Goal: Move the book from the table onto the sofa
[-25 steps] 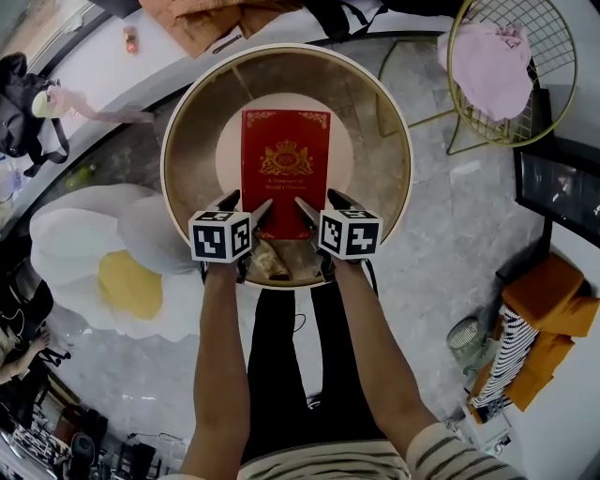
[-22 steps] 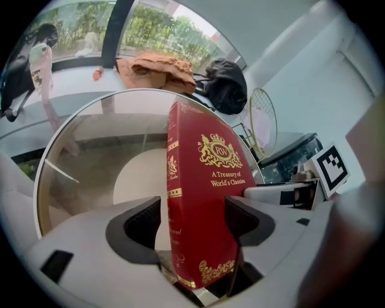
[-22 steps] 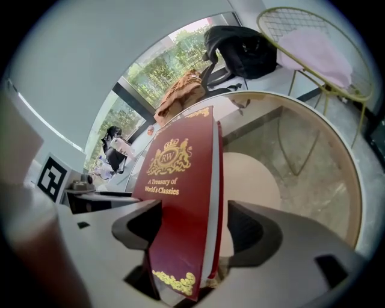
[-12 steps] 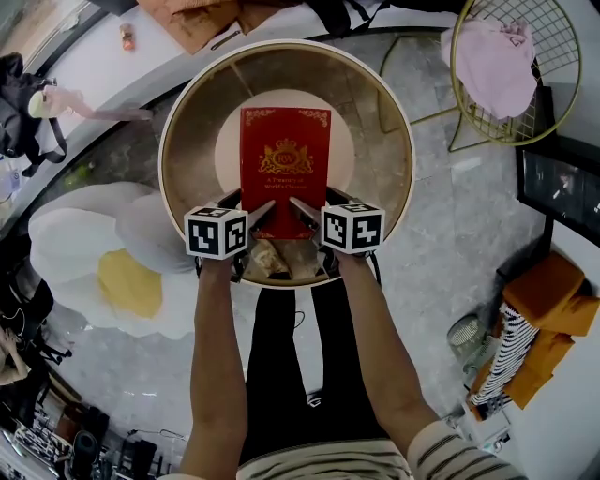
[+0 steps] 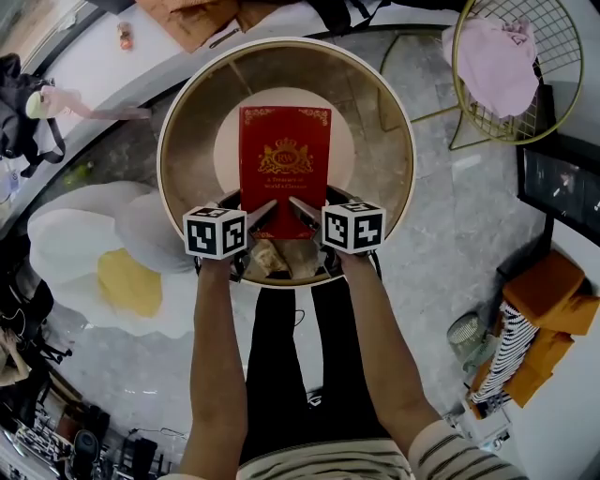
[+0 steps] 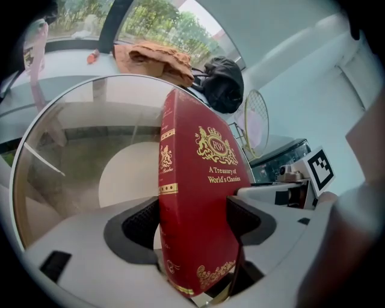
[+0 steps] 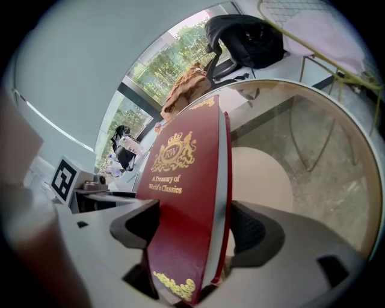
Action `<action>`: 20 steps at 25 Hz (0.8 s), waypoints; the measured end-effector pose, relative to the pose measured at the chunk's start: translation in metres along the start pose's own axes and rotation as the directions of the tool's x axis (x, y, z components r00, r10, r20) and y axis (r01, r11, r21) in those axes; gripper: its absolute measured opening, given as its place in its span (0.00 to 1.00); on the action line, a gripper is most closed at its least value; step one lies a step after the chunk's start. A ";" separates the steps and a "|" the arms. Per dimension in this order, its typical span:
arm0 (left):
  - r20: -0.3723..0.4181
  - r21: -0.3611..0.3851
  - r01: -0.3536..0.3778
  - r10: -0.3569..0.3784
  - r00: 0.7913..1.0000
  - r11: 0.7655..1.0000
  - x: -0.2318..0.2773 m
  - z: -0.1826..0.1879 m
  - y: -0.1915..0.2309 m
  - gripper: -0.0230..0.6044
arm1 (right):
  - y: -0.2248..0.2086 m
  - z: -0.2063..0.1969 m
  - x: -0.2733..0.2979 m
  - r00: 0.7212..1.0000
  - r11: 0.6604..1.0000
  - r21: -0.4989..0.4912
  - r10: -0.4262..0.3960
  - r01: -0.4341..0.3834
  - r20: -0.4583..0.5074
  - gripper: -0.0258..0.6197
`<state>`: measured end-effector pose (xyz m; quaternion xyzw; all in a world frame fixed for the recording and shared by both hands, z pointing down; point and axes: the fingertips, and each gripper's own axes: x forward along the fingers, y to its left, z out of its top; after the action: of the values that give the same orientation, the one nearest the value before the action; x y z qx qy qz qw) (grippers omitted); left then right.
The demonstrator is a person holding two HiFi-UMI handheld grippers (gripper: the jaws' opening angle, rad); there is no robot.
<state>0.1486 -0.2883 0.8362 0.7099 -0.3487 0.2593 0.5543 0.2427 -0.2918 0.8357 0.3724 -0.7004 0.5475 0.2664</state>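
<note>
A red hardback book (image 5: 284,169) with gold lettering lies on the round glass table (image 5: 375,141). My left gripper (image 5: 246,204) straddles the book's near spine corner. The book (image 6: 198,198) stands between its wide-spread pads, and I see no squeeze on it. My right gripper (image 5: 317,201) straddles the near page-edge corner. Its jaws are opening, with the book (image 7: 180,198) between them. Both marker cubes sit just behind the book's near edge.
A gold wire chair with a pink cushion (image 5: 506,66) stands at the far right. On the floor to the left lies a white and yellow daisy-shaped mat (image 5: 103,253). An orange cloth (image 5: 202,23) lies on the ledge beyond the table, and orange items (image 5: 544,319) sit at the right.
Both grippers tipped slightly and their jaws spread a little wider around the book's near corners. The book has not moved.
</note>
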 end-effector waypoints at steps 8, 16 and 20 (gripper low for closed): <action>-0.020 -0.010 -0.022 0.022 1.000 1.000 -0.002 0.000 0.000 0.57 | 0.002 0.001 0.000 1.000 1.000 -0.003 -0.012 0.012 -0.012 0.59; -0.024 -0.022 -0.057 0.057 0.998 0.998 -0.006 -0.008 -0.007 0.57 | 0.003 -0.005 -0.005 0.999 1.000 -0.023 -0.009 0.008 -0.041 0.59; -0.006 -0.033 -0.054 0.054 0.999 0.998 -0.012 -0.007 -0.014 0.57 | 0.007 -0.002 -0.015 0.999 0.999 -0.040 -0.016 0.014 -0.039 0.59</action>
<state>0.1528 -0.2768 0.8207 0.6902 -0.3707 0.2700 0.5597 0.2454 -0.2856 0.8209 0.3616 -0.7030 0.5386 0.2914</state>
